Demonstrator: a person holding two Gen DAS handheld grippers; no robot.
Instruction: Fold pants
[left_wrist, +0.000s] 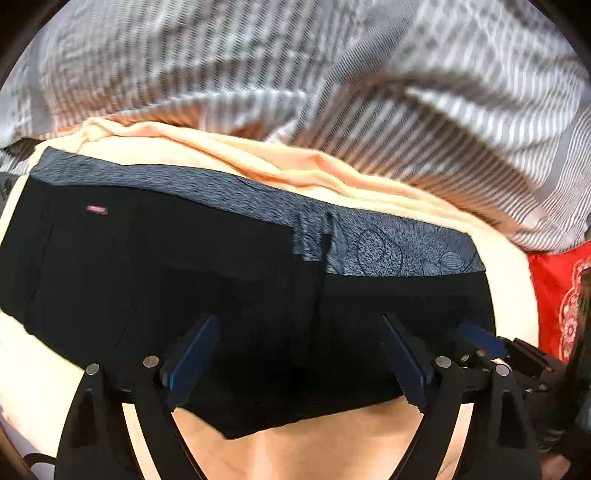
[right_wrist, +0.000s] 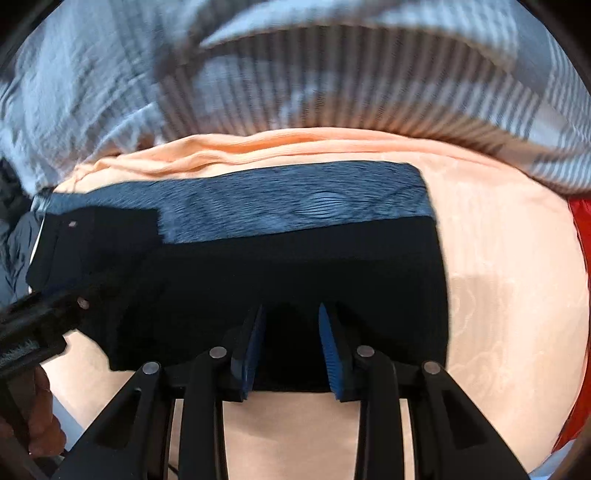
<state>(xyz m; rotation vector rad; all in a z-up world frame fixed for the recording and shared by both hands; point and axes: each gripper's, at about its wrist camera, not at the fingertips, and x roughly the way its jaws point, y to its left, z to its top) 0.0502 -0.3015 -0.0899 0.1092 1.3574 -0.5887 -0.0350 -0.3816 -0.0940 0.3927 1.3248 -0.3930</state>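
Left wrist view: your left gripper (left_wrist: 299, 354) stands wide open with nothing pinched, its blue pads well apart above the black pants (left_wrist: 155, 266). The cloth lies straight under and ahead of those jaws, its near hem just behind the fingertips. The folded bundle's long axis runs side to side across your jaws, not along them, with a grey patterned band (left_wrist: 388, 251) on the far edge.

Over on the right wrist view, your right gripper (right_wrist: 291, 347) is only partly open, pads close together over the same near hem. The black fabric is dark between them, so whether it is pinched I cannot tell. The pants' free end sits just to the right of those jaws, so I'd judge the right hand nearer for the next fold across.

Underneath is a peach sheet (right_wrist: 498, 258). Beyond the pants a striped grey blanket (left_wrist: 443, 110) is bunched up, and red fabric (left_wrist: 550, 288) shows at the far right.
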